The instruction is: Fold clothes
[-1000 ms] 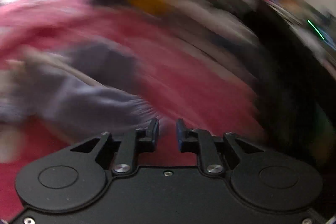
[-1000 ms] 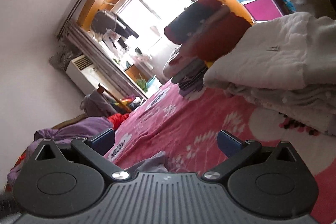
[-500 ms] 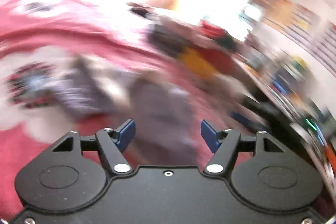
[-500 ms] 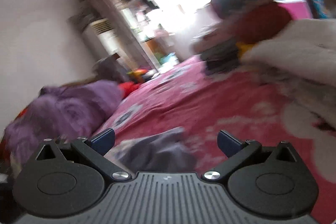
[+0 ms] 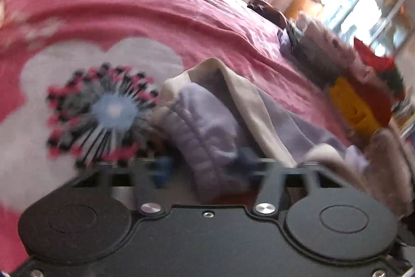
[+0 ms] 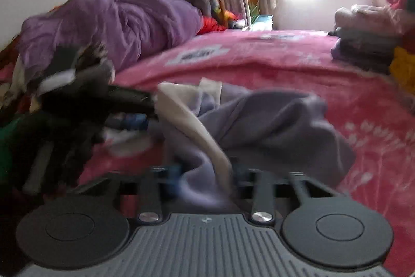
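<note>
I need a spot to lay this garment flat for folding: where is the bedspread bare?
Bare: the pink flowered bedspread between the lavender garment with cream trim, the purple duvet heap and the stacked folded clothes. Crowded: the stack side and the duvet side.

Both tongs now around the lilac garment.

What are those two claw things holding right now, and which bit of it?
Both have the lavender garment. The left gripper closes around its ribbed band; the right gripper closes on a bunched fold beside the cream lining. Blur hides whether either grip is tight.
</note>
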A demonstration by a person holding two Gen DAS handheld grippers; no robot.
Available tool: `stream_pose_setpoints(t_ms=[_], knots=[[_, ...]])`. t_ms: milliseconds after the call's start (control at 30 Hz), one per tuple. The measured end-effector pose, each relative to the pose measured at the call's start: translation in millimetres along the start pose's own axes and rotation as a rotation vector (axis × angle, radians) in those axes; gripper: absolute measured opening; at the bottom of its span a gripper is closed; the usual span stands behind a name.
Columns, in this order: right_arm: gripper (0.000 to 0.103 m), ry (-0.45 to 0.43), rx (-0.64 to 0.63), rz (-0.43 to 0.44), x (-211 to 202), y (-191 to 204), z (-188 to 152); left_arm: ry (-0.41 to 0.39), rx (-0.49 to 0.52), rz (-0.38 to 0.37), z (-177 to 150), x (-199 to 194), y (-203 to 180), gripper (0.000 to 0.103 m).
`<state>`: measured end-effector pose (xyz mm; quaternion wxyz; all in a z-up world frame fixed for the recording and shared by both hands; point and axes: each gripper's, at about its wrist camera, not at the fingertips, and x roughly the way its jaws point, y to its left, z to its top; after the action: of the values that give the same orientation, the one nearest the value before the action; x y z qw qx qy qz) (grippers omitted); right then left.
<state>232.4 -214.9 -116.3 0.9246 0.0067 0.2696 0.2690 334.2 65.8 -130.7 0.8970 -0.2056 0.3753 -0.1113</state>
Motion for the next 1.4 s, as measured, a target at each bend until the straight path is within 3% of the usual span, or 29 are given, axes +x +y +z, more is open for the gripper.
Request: stream_pose_setpoints(t_ms=[100,200,333,600,700,867,1067,1200,1300,1400], knots=[[0.017,-0.029,0.02,-0.03,-13.8,-10.7,-1.2,-0.05,-0.002,-0.004,7.7,0.2,-2.7,0.02],[0.014,-0.097,0.06,-0.139,-42.8,-27.6,0.1,-0.161,0.033,0.05,17.7,-12.1,-0.3,0.019],[0.014,-0.157,0.137,-0.309,-78.5,-54.4,-8.3,-0.294,-0.006,0.143,29.6,-39.9,30.4,0.019],[0.014,-0.277,0.292,-0.651,-150.0,-108.1,-25.2,-0.378,-0.124,0.239,26.3,-78.0,91.2,0.019],[0.014,-0.311,0.292,-0.679,-161.5,-108.7,-29.8,-0.44,-0.124,0.238,24.3,-99.1,92.3,0.019],[0.012,-0.407,0.16,-0.687,-168.3,-85.7,-7.0,-0.627,0.0,0.144,42.5,-148.5,58.6,0.019],[0.012,-0.469,-0.085,-0.693,-177.1,-99.6,101.5,-0.689,0.059,0.126,109.7,-171.3,12.0,0.019],[0.012,-0.517,-0.33,-0.752,-184.1,-93.4,161.1,-0.762,0.187,0.148,150.0,-200.4,-21.6,0.019],[0.012,-0.551,-0.423,-0.759,-193.4,-76.9,171.5,-0.822,0.277,0.134,153.7,-230.4,-39.3,0.019],[0.012,-0.552,-0.515,-0.749,-196.2,-61.2,149.2,-0.836,0.295,0.049,136.3,-253.7,-37.6,0.019]])
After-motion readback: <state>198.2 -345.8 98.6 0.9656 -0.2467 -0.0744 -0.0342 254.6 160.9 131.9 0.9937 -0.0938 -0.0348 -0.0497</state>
